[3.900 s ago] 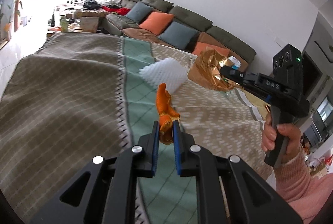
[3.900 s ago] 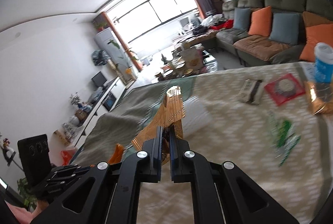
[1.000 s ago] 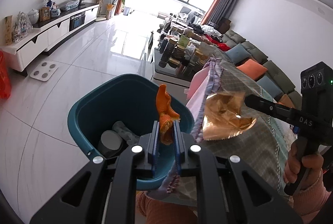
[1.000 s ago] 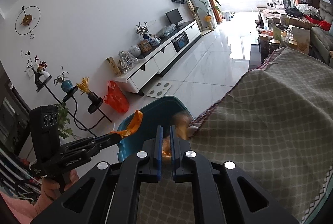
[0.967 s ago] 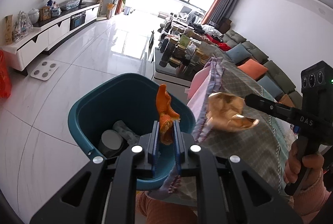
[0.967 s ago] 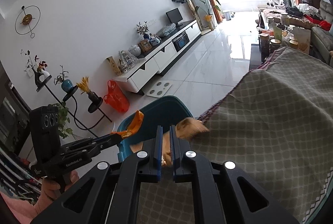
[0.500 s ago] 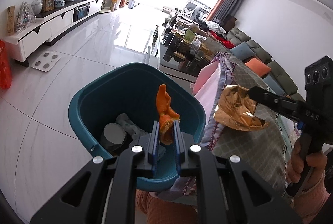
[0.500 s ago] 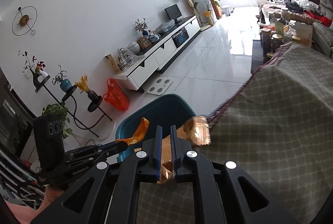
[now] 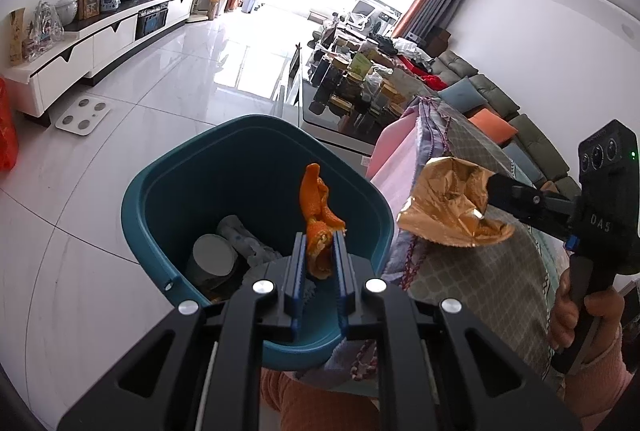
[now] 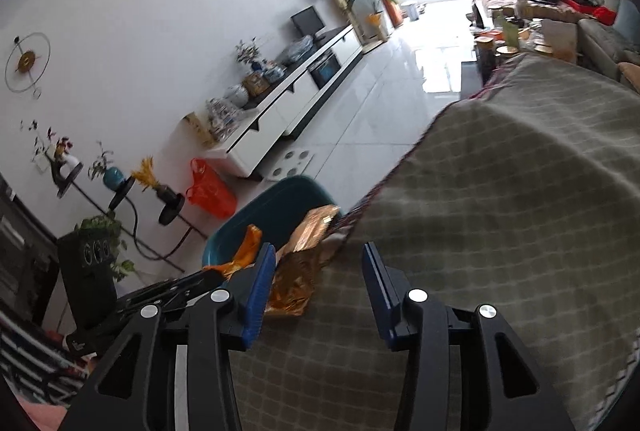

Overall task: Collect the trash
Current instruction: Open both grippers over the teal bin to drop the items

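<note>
- An orange peel (image 9: 318, 227) is clamped between the blue pads of the left hand-held gripper (image 9: 319, 263), with its curled upper end standing up above the fingertips.
- The peel is held over the open mouth of a teal bin (image 9: 160, 191) that stands on the white tiled floor (image 9: 132, 103).
- Inside the bin, a grey cup-like cylinder (image 9: 212, 257) and a pale crumpled item (image 9: 244, 239) are seen lying at the bottom.
- In the left wrist view, a crumpled gold foil wrapper (image 9: 448, 209) is seen at the tip of the right hand-held gripper (image 9: 490, 187), beside the bin's right rim and in front of the hanging edge of a checked cloth (image 9: 480, 271).
- In the right wrist view, the jaws of the right hand-held gripper (image 10: 318, 289) are spread wide; the gold wrapper (image 10: 302, 267) lies against the left pad only, and the right pad is well clear of it.
- Whether the wrapper is resting on the cloth edge or hanging free cannot be told.
- The worktop is covered by the checked cloth (image 10: 500, 211), which fills the right half of the right wrist view.
- The right gripper's handle is gripped by a hand (image 9: 580, 315) in a pink sleeve.
- A white low cabinet (image 9: 92, 39) stands along the far wall, and a sofa with orange and blue cushions (image 9: 496, 111) is seen behind the cloth.
</note>
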### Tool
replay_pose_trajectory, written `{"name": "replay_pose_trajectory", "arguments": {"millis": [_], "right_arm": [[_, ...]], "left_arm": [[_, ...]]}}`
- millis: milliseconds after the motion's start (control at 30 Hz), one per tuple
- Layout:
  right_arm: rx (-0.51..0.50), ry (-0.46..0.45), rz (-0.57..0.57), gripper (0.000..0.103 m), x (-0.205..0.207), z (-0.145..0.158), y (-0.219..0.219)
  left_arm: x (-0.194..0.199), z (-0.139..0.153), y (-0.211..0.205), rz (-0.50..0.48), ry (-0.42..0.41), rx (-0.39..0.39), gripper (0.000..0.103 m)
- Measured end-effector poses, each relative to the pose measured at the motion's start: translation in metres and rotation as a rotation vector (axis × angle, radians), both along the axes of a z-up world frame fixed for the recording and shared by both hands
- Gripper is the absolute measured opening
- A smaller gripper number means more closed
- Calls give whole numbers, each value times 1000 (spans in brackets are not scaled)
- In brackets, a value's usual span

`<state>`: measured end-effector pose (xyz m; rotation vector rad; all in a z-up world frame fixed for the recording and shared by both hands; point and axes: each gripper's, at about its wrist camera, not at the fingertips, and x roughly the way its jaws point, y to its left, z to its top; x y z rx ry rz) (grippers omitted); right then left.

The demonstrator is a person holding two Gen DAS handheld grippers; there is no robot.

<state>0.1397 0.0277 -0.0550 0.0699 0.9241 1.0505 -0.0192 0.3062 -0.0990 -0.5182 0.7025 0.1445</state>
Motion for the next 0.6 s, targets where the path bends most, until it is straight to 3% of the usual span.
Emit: {"name": "replay_pose_trajectory", "arguments": {"millis": [67, 133, 200, 333, 600], "right_arm": [[-11, 6, 22, 40, -2, -3, 8], [-10, 22, 42, 19, -2, -6, 13], [-7, 40, 65, 13, -2, -8, 19], [-2, 46, 79, 6, -1, -9, 27], [-4, 28, 109, 6, -5, -7, 47]], "left_arm": [[0, 0, -1, 0, 1, 0, 14], [0, 0, 0, 0, 1, 0, 14], [1, -1, 0, 1, 5, -1, 14], [2, -3, 1, 5, 9, -3, 14], [6, -9, 1, 31, 28, 4, 14]]}}
